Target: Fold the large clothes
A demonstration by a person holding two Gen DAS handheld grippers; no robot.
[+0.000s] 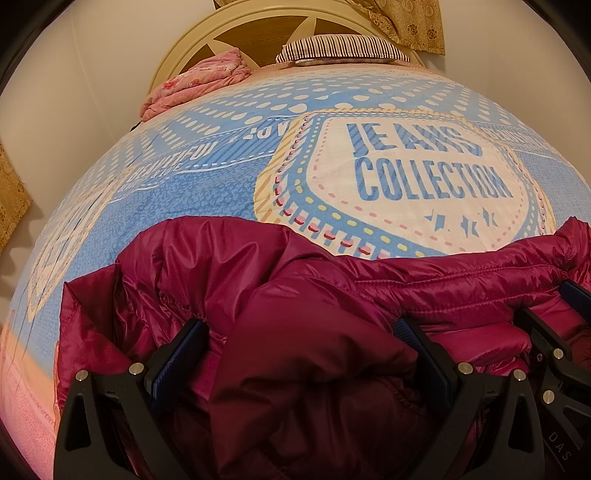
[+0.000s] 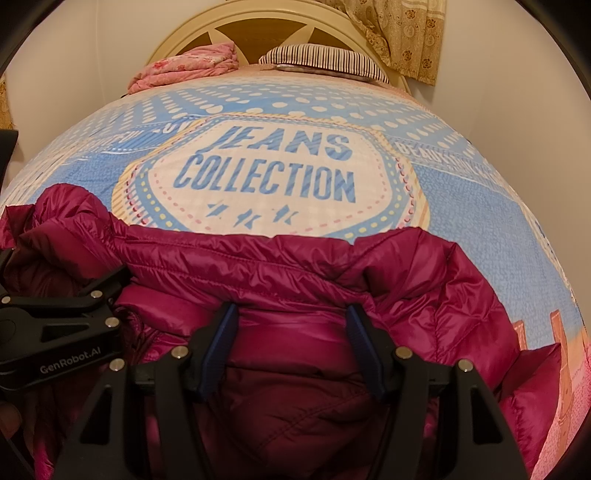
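Magenta puffer jacket (image 1: 303,332) lies bunched on the bed, at the near edge of the blue bedspread (image 1: 207,192), just below the "JEANS COLLECTION" badge (image 2: 266,173) printed on the spread. Quilted, shiny fabric, crumpled w/ folds; a long stitched seam runs across its top edge nearest the badge.

Left gripper (image 1: 303,343) sits low in the jacket, jaws spread wide, a big puffed fold of fabric bulging up betw. the blue pads (image 1: 173,365). Can't tell if the pads actually pinch the cloth or just straddle it. Right gripper (image 2: 291,332) is likewise set in the jacket, jaws at a medium gap w/ a padded roll betw. them, fabric touching both pads (image 2: 218,350); firm hold or not – can't tell.

The two grippers are just beside each other: the right one shows at the right edge of the left wrist view, the left one (marked GenRobot.AI) at the left edge of the right wrist view.

Beyond the badge, at the head of the bed: striped pillow (image 1: 343,50) against the cream headboard (image 2: 207,26), pink floral quilt (image 1: 195,83) folded left of the pillow. Gold patterned curtain (image 2: 402,33) hangs above and right of the pillow.
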